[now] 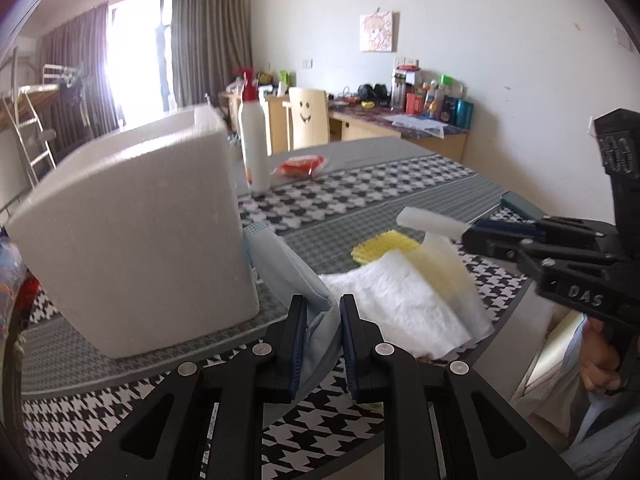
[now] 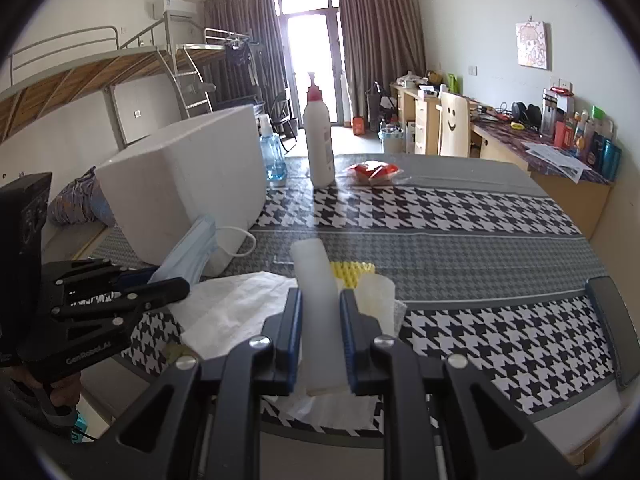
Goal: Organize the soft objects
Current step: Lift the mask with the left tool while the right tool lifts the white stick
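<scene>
My left gripper [image 1: 323, 308] is shut on a light blue face mask [image 1: 288, 264], held just right of a white foam box [image 1: 136, 232]. The mask [image 2: 192, 252] and left gripper [image 2: 160, 280] also show at the left of the right wrist view. My right gripper [image 2: 320, 304] is shut on a white foam strip [image 2: 316, 284], lifted above the table; the strip also shows in the left wrist view [image 1: 428, 222], with the right gripper [image 1: 472, 234]. A white tissue sheet [image 1: 400, 304], a translucent sheet [image 1: 448, 276] and a yellow mesh foam piece [image 1: 380, 246] lie on the table.
A houndstooth cloth [image 2: 460, 208] covers the table. A white bottle with a red pump [image 2: 318, 140], a red snack packet [image 2: 374, 172] and a blue water bottle [image 2: 274, 156] stand at the far side. A chair and cluttered desks are beyond.
</scene>
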### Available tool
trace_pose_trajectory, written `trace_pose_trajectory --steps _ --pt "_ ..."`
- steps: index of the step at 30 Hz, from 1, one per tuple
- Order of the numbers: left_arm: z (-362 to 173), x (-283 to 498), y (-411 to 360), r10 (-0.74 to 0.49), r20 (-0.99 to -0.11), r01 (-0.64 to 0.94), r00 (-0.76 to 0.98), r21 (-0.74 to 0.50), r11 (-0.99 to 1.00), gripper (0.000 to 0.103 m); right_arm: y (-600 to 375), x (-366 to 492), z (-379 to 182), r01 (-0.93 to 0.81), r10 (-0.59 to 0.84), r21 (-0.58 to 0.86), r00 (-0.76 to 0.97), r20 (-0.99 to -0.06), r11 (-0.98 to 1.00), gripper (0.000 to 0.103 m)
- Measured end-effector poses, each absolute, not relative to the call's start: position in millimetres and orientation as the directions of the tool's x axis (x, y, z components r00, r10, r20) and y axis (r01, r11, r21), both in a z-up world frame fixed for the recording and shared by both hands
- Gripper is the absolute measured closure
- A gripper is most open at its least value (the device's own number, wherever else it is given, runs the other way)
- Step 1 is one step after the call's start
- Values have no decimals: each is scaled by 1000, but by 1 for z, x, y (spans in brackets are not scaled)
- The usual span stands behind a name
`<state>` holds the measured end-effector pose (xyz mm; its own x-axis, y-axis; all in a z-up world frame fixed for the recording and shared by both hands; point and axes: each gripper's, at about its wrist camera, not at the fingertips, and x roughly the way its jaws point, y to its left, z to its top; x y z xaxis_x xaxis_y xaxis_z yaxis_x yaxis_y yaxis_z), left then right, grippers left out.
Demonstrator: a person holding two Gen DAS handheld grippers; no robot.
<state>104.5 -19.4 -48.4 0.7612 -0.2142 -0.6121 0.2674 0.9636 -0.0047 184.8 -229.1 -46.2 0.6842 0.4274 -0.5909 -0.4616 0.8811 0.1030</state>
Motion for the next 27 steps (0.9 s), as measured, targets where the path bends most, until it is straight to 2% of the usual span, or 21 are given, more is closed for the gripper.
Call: trace_pose_trajectory --steps 8,20,27 --pt "-48 100 -23 -211 -611 269 763 4 963 85 -223 180 -48 -489 455 111 672 -584 865 81" --pt "-36 98 -20 -189 -587 248 787 20 968 85 -195 186 -90 -538 471 124 574 -670 834 82" --pt "-28 93 -14 -176 -560 235 810 34 972 85 -196 185 -95 -521 451 117 581 -678 846 82"
